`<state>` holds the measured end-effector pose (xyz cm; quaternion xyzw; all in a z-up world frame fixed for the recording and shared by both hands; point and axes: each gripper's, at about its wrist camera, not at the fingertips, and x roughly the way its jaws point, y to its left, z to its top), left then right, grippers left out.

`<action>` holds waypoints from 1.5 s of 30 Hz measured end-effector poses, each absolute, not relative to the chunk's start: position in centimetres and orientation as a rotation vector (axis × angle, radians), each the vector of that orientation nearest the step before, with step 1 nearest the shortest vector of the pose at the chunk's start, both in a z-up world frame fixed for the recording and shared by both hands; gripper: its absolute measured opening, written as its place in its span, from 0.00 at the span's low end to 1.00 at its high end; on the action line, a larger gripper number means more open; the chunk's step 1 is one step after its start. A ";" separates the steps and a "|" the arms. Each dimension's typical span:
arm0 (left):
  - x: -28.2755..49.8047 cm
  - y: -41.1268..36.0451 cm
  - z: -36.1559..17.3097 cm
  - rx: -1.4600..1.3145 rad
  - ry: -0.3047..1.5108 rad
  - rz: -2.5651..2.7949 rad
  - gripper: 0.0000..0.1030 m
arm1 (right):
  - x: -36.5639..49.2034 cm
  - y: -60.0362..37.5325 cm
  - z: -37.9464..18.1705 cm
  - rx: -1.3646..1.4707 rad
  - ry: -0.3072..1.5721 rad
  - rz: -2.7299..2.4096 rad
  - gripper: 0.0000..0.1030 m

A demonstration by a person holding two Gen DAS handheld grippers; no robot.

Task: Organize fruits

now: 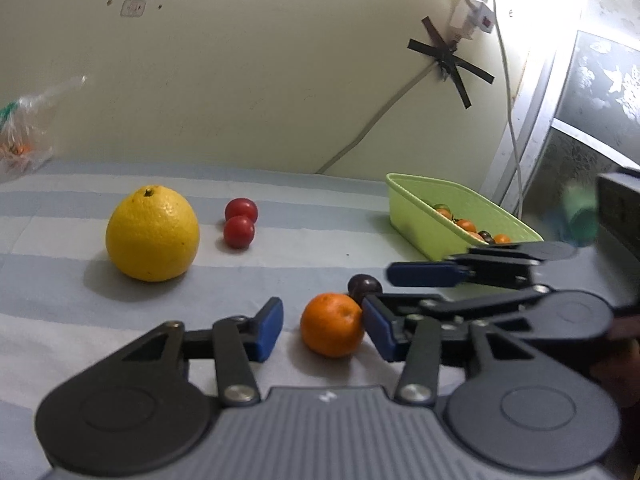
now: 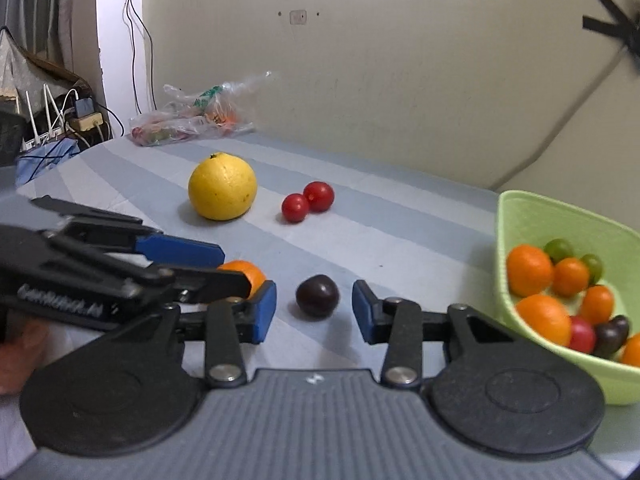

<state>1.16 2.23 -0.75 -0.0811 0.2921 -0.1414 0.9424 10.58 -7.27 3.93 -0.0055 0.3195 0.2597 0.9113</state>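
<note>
**Two grippers closing in on the last small fruits by the basket**

The desk point(image 2: 400, 220), covered in a pale striped cloth, is carrying everything. At its right edge the green basket point(image 2: 520, 216) is sitting, already holding a heap of small oranges and tomatoes. Toward the back, well apart from the basket, the large yellow citrus point(image 2: 222, 186) is standing upright with two red tomatoes point(image 2: 307, 201) touching each other just beside it. A plastic bag point(image 2: 192, 120) is lying at the far left corner.

Nearer the front, the small orange point(image 1: 331, 325) is resting between the jaws of the left gripper point(image 1: 324, 330) — the jaws are standing wide, with the right-hand pad touching or almost touching the fruit and the other well off it. It is round, so no long axis is mattering here.

The dark plum point(image 2: 317, 295) is lying just behind the orange and, in the right wrist view, straight ahead between the jaws of the right gripper point(image 2: 314, 310), which are also spread wide and holding nothing. The plum is sitting slightly beyond the pad tips, so a short advance looks needed before closing.

Both grippers are held low and roughly level over the cloth, the two crossing near each other — the left one reaching in from the left, the right one nearer the basket. A collision between them looks like the main risk.
</note>
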 end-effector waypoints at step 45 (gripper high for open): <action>-2.0 0.1 -0.4 -0.084 0.532 -0.178 0.43 | 3.1 -11.2 4.0 0.134 0.580 0.359 0.50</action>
